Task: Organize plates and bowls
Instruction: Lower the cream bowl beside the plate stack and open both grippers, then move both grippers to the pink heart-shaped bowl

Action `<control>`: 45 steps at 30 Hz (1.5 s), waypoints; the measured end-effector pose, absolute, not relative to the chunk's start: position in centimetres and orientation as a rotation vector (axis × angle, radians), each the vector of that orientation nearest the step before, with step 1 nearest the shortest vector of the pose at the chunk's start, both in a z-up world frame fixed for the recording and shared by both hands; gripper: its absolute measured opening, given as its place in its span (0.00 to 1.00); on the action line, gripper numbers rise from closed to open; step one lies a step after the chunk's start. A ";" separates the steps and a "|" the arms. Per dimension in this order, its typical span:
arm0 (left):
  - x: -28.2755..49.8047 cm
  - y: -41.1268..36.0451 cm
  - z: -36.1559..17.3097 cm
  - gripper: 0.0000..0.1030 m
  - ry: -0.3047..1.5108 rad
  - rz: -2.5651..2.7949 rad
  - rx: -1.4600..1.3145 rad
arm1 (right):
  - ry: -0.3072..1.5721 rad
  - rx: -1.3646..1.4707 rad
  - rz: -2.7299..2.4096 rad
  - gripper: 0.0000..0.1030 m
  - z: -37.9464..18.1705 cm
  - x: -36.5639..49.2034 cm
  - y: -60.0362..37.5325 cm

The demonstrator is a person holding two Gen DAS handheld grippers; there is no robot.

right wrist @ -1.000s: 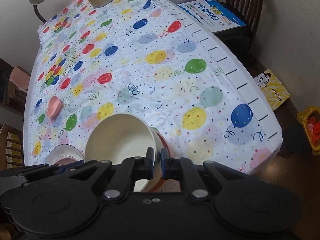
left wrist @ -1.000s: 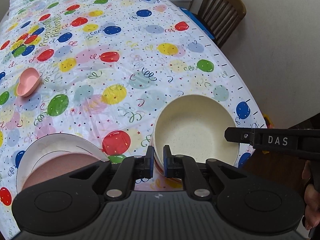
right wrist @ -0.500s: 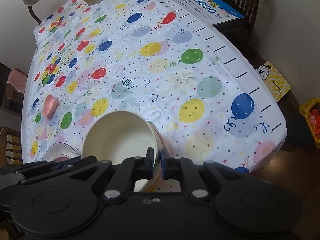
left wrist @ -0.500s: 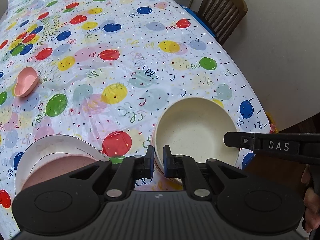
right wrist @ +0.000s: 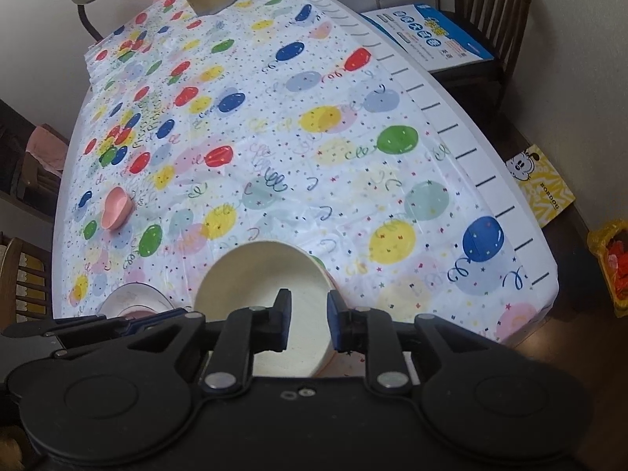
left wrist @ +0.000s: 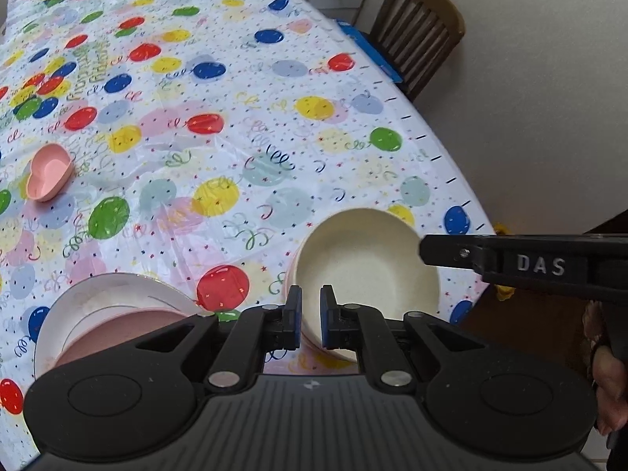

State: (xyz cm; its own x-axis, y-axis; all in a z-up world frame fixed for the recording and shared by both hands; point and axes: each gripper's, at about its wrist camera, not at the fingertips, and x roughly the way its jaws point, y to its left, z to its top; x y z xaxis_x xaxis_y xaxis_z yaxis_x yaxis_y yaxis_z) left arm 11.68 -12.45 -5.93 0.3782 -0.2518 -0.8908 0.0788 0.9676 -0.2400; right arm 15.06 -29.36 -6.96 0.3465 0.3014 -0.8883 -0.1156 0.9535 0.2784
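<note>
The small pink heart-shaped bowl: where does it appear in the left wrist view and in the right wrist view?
Left wrist view: the small pink heart-shaped bowl lies at the far left edge, halfway up.
Right wrist view: it lies left of centre, halfway up.
Shared landmark: the cream round bowl, near the bottom in both views.

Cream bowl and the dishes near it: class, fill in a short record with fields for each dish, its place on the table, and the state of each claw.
cream bowl: nested in a pinkish bowl, near table edge
heart-shaped pink bowl: alone, far left on the tablecloth
plates: pink plate stacked on white plate, left of cream bowl
left claw: shut, at cream bowl's near rim; whether it grips the rim cannot be told
right claw: jaws opening, cream bowl's rim between them, pads off it
</note>
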 end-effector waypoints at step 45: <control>14.3 9.3 -1.4 0.73 0.887 0.262 -0.324 | 0.997 -0.065 0.571 0.88 -0.3 21.8 -9.7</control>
